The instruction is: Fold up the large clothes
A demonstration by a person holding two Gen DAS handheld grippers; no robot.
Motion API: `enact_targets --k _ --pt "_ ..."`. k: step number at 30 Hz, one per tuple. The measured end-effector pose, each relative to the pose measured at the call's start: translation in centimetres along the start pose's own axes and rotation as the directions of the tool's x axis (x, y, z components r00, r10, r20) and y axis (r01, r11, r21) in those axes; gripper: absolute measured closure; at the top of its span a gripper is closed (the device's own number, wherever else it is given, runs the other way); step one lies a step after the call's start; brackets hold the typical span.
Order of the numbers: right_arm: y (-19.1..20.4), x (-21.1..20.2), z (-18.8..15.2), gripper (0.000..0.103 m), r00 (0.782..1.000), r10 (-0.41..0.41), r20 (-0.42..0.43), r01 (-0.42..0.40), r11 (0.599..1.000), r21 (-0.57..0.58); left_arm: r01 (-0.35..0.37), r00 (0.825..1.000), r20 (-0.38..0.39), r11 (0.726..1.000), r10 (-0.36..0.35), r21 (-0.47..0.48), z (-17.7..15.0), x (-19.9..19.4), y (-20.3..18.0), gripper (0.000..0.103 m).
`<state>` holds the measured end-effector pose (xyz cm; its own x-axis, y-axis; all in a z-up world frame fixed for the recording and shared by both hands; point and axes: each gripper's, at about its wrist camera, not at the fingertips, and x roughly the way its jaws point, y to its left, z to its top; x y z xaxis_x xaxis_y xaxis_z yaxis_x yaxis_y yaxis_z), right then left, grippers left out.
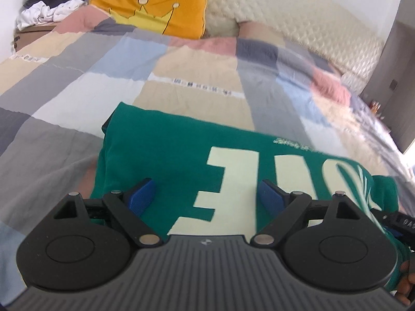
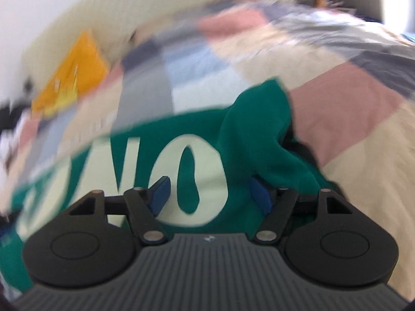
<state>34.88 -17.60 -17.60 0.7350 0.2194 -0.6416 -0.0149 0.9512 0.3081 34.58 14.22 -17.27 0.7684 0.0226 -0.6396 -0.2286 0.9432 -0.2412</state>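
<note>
Left tool (image 1: 206, 195): jaws spread wide, nothing between the blue pads (image 1: 141, 195); it hangs low over the green shirt (image 1: 166, 155), seemingly free to take a fresh hold.
Right tool (image 2: 210, 194): jaws also wide apart, gripping nothing; a bunched green fold (image 2: 262, 129) rises just ahead of its right pad and partly covers it, but no pinch shows.
Shirt: directly under and ahead of both tools, lying on the bed's patchwork quilt (image 1: 194, 88), pale block letters facing up.
Why it lies so: the far and left edges look straight and doubled, so I judge it partly folded, flattened on the quilt to keep the creases.
Farther out: a yellow pillow (image 1: 166, 13) at the quilted headboard (image 1: 285, 15), well beyond the tools; a pile of dark and white clothes (image 1: 49, 2) far left.
Left view only: sharp; shows the shirt's neat left corner and the clothes pile.
Right view only: heavily blurred; shows the loose bunched portion at the shirt's right side, likely the next part needing tidying.
</note>
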Motion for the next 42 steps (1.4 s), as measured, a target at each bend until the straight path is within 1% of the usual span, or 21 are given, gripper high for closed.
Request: enact_targets --k 2,5,7,11,15,19,21,23,26,28,32,34,35,36,37,38,40,42 --pt "0.1 1.0 -0.1 0.033 1.000 0.000 -0.014 -0.001 0.999 -0.036 -0.003 1.000 -0.022 1.000 0.003 -0.002 0.2 1.3 0.4 0.011" --pt "-0.2 1.8 -0.1 0.033 1.000 0.023 -0.014 -0.023 1.000 -0.020 -0.002 0.999 -0.035 1.000 0.002 -0.001 0.3 2.4 0.8 0.010" --pt "-0.2 1.8 -0.4 0.033 1.000 0.029 -0.010 -0.029 1.000 -0.013 -0.002 0.999 -0.033 1.000 0.002 0.002 0.3 2.5 0.8 0.010" --pt "0.3 1.1 -0.7 0.033 1.000 0.012 0.013 -0.012 1.000 -0.010 -0.002 1.000 -0.017 1.000 0.002 0.015 0.4 1.9 0.7 0.010" --pt "0.7 -1.2 -0.8 0.033 0.999 0.010 0.048 -0.012 0.999 0.030 0.020 1.000 0.007 1.000 -0.020 0.004 0.5 -0.2 0.5 0.010" --pt "1.2 -4.8 -1.3 0.032 0.994 0.039 0.105 -0.045 0.998 0.051 0.065 0.997 0.041 0.998 -0.065 -0.004 0.1 -3.3 0.2 0.010" --pt "1.6 -6.7 -1.7 0.032 0.990 0.059 0.128 -0.067 0.996 0.060 0.091 0.994 0.053 0.996 -0.092 0.012 -0.3 -5.1 -0.3 0.010" --pt "2.1 -8.3 -2.0 0.032 0.985 0.080 0.150 -0.089 0.995 0.054 0.101 0.992 0.066 0.994 -0.103 0.035 -0.9 -6.8 -0.8 0.010" --pt "2.7 -10.4 -3.1 0.031 0.980 0.111 0.165 -0.122 0.991 0.059 0.126 0.990 0.056 0.991 -0.129 0.050 -2.1 -8.7 -1.5 0.010" --pt "3.0 -11.4 -4.0 0.023 0.979 0.134 0.155 -0.147 0.986 0.078 0.142 0.988 0.050 0.988 -0.145 0.066 -2.8 -9.6 -1.9 0.010" --pt "3.5 -12.1 -5.5 0.021 0.983 0.152 0.107 -0.163 0.981 0.109 0.143 0.988 0.049 0.985 -0.148 0.094 -4.5 -11.1 -2.7 0.010" --pt "3.5 -12.2 -6.0 0.017 0.982 0.166 0.087 -0.177 0.975 0.136 0.134 0.989 0.048 0.987 -0.139 0.087 -5.4 -11.7 -2.8 0.010" --pt "3.4 -12.2 -6.2 0.016 0.982 0.175 0.077 -0.185 0.970 0.156 0.141 0.988 0.046 0.986 -0.145 0.084 -5.8 -11.9 -2.8 0.010" --pt "3.2 -12.1 -6.4 0.008 0.980 0.188 0.064 -0.197 0.964 0.181 0.146 0.988 0.041 0.986 -0.150 0.080 -6.1 -12.1 -2.7 0.010" --pt "3.0 -11.9 -6.6 0.003 0.978 0.200 0.052 -0.207 0.956 0.208 0.146 0.988 0.030 0.986 -0.148 0.075 -6.5 -12.1 -2.7 0.010" --pt "2.8 -11.6 -6.9 0.000 0.976 0.216 0.039 -0.218 0.946 0.238 0.147 0.989 0.021 0.986 -0.149 0.073 -6.8 -12.1 -2.7 0.010" --pt "2.1 -10.7 -7.4 0.000 0.965 0.261 -0.003 -0.247 0.917 0.314 0.155 0.988 0.001 0.986 -0.156 0.064 -7.3 -12.0 -2.7 0.010" --pt "1.6 -9.6 -7.9 0.000 0.954 0.297 -0.043 -0.259 0.887 0.383 0.161 0.987 -0.016 0.985 -0.160 0.059 -7.7 -11.8 -2.9 0.010"
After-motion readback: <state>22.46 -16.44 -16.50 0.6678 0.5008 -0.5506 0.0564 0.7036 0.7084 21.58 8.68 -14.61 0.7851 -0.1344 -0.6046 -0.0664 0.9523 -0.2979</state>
